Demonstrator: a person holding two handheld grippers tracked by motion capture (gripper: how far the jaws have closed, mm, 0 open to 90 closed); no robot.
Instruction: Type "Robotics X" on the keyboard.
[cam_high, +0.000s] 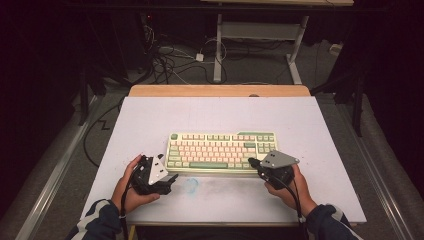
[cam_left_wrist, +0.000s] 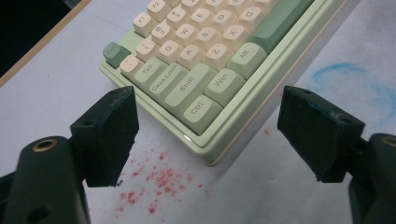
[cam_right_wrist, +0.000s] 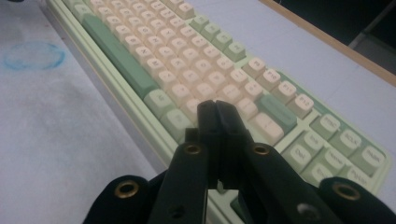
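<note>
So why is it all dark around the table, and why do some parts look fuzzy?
High view: light falls on the white table and the keyboard, while the floor beyond stays dim. Left gripper view: the near key labels read sharp, and the close black fingers look soft. Right gripper view: the right gripper is near and dark, and the far keys blur.
</note>
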